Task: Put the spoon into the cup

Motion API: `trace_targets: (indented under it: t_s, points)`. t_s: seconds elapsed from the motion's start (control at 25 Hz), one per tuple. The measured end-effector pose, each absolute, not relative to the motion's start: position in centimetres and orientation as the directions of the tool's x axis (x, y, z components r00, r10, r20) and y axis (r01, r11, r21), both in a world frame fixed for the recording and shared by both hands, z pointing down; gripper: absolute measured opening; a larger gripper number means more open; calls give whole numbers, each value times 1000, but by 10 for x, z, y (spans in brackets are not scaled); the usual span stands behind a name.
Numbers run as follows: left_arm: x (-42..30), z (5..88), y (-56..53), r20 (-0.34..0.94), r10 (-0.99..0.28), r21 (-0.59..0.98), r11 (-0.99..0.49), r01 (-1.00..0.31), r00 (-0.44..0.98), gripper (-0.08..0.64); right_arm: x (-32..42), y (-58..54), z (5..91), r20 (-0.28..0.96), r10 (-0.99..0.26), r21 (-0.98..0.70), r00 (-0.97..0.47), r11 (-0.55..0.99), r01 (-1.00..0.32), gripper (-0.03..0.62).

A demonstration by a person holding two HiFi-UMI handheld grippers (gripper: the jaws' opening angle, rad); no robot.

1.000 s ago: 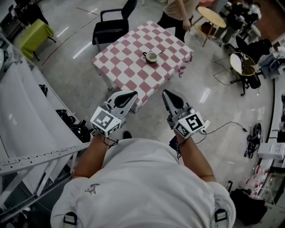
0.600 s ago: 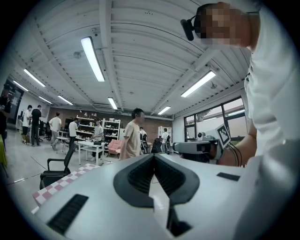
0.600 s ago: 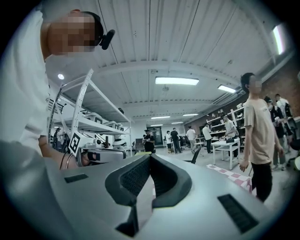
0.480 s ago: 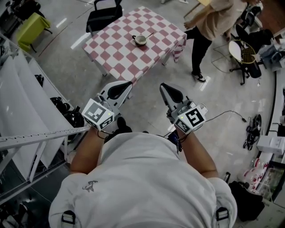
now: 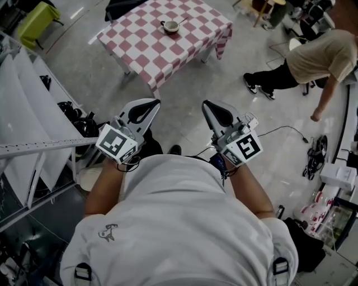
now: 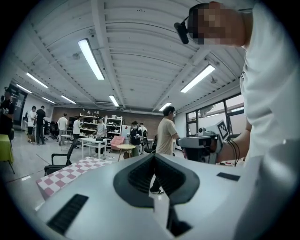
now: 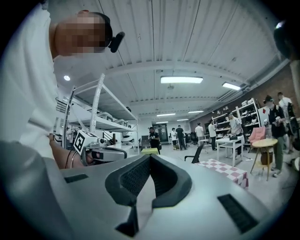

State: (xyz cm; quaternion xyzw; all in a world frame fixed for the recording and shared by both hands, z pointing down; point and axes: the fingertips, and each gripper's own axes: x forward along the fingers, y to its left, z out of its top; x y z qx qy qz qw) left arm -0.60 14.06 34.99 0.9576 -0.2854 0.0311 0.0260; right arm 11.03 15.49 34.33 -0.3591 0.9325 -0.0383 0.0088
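Ahead: bare floor [image 5: 182,95] is lying open between both grippers and the table [image 5: 140,56].
Left: a rack [image 5: 39,148] is crowding in just beside the left gripper [image 5: 146,109].
Right: a person [image 5: 313,56] is bending over, well apart from the right gripper [image 5: 212,111]; a cable [image 5: 282,128] is trailing across the floor there.
Tabletop: bare cloth is lying open on every side of the cup [image 5: 170,25].
Far corner: a chair [image 5: 120,6] is standing just beside the table.

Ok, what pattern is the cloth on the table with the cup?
Tablecloth: pink-and-white checks; head view shows it best.
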Motion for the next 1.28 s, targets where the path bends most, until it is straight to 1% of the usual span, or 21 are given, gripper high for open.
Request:
trace_targets:
  t_s: [0.32,0.52,1.28]
  points:
    - [-14,355,168,83,-605,32,-792,-609,792,14,124,187,366,44,-682,-126,-730,721,-681,32]
    - [-10,363,180,103,-607,22,-791,-612,788,14,129,199,373,57,-696,-134,-716,706,-696,32]
    - [1,361,179,83,-587,29,-807,-590,806,14,136,199,376,59,-704,-141,-707,696,-704,31]
